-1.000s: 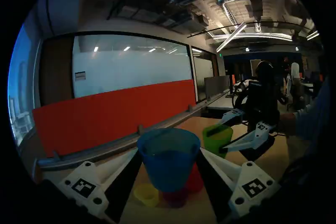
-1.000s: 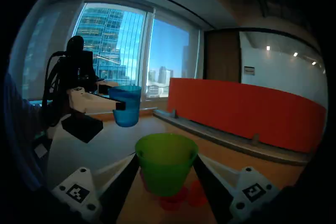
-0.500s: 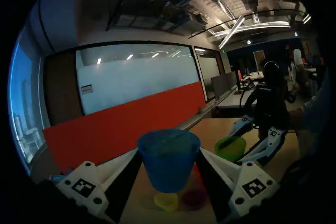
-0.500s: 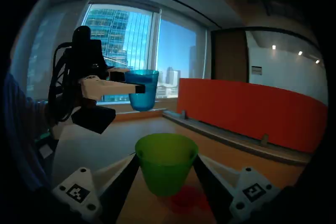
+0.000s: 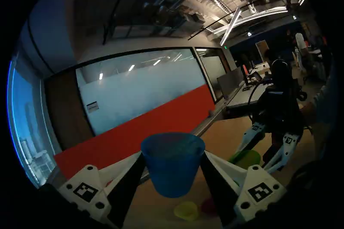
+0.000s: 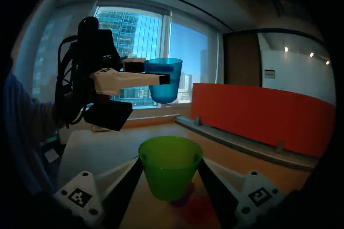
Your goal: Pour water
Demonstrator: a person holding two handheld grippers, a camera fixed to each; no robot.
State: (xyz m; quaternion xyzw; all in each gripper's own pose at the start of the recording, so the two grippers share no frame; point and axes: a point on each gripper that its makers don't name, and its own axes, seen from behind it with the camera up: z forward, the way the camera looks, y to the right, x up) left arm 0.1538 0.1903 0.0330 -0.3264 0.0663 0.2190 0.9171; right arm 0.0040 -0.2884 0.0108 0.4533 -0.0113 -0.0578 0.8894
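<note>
The blue cup [image 5: 173, 164] sits clamped between the fingers of the left gripper [image 5: 173, 156], both of them pressed to its sides. In the right gripper view I see that same cup [image 6: 163, 80] held upright, high above the table [image 6: 103, 151] and against the window [image 6: 133, 44]. Its lower half looks darker, though I cannot say for certain that is a water line.

Around it: an orange-red partition [image 5: 142, 134] runs along the far edge of the table. A yellow cup [image 5: 186, 210] and a red cup [image 5: 207, 206] stand on the wood below, well apart from the blue one. Strip lights [image 5: 232, 18] cross the ceiling. Nothing stands between the two held cups.

The green cup [image 6: 170, 168] is gripped the same way by the right gripper [image 6: 170, 160], fingers closed on both sides, open mouth up. In the left gripper view it lies lower and to the right [image 5: 245, 159].

Compared with a second ago, the blue cup has climbed (it was level with the sill, now it is up by the glass). The table cups have shrunk beneath it, and the green cup has dropped in the left gripper view.

A blue sleeve [image 6: 21, 117] reaches in from the left behind the raised gripper, whose fingers point level toward the partition.
</note>
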